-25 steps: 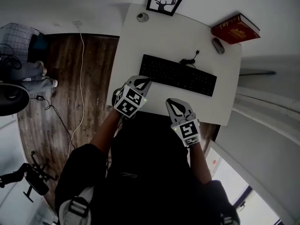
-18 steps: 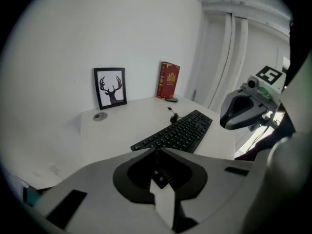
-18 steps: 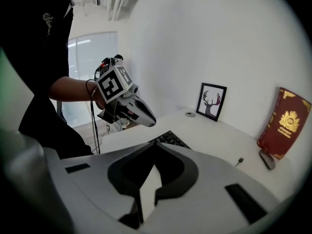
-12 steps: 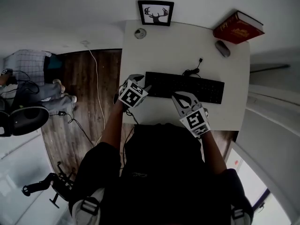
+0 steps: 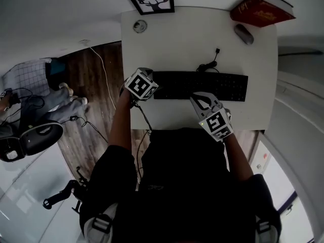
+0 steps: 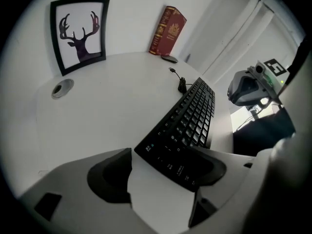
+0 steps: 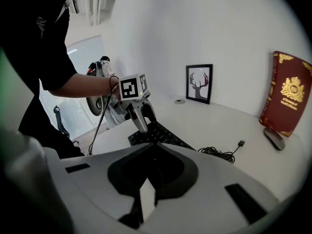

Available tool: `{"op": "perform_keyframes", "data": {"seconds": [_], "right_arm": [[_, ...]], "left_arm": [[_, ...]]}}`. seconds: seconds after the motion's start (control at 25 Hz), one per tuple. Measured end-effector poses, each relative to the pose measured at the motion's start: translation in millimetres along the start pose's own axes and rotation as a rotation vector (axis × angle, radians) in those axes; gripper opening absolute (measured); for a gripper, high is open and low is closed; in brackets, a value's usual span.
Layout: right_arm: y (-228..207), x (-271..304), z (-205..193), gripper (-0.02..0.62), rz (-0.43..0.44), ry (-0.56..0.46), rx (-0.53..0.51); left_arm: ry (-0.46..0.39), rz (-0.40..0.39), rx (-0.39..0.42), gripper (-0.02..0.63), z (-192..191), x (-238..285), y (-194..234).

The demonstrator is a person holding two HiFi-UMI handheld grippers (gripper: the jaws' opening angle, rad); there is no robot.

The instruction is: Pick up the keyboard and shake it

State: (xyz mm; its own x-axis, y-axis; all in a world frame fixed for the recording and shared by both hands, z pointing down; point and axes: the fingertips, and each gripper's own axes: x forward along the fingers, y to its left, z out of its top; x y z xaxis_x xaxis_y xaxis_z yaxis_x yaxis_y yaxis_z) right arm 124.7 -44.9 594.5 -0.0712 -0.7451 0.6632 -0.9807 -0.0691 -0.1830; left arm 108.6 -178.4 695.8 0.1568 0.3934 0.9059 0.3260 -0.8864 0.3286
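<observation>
As the head view shows the black keyboard (image 5: pixel 202 86) flat on the desk (image 5: pixel 172 44), with the left gripper (image 5: pixel 150 85) at its end and the right gripper (image 5: pixel 201 100) near its front edge, the left gripper view shows jaws that have just been opening wide, that end between them unpinched, and the right gripper view shows jaws together and empty, so the grasp is in hand: both grippers must next clamp the keyboard.

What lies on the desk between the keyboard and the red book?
In the head view, between the keyboard and the red book lie the keyboard's loose cable and, beside the book, a grey mouse.
</observation>
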Motion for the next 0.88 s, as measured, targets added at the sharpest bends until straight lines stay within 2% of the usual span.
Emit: {"op": "perform_keyframes", "data": {"seconds": [0.16, 0.32, 0.44, 0.68, 0.88], "right_arm": [[-2.7, 7.4, 4.4, 0.023, 0.028, 0.013, -0.015], [-12.9, 15.8, 5.7, 0.023, 0.037, 0.011, -0.011], [-13.2, 18.7, 2.5, 0.023, 0.046, 0.023, -0.021], [-11.6, 17.3, 7.0, 0.023, 0.055, 0.072, -0.124], [-21.9, 4.5, -2.0, 0.023, -0.023, 0.128, -0.220]], "left_arm": [[0.031, 0.012, 0.065, 0.350, 1.8, 0.6, -3.5], [0.062, 0.034, 0.091, 0.350, 9.8, 0.9, -1.1], [0.040, 0.054, 0.102, 0.343, 12.9, -0.1, -4.4], [0.006, 0.175, 0.145, 0.322, 7.7, -9.4, -9.7], [-0.053, 0.279, 0.205, 0.321, 6.8, -22.8, -18.2]]}}
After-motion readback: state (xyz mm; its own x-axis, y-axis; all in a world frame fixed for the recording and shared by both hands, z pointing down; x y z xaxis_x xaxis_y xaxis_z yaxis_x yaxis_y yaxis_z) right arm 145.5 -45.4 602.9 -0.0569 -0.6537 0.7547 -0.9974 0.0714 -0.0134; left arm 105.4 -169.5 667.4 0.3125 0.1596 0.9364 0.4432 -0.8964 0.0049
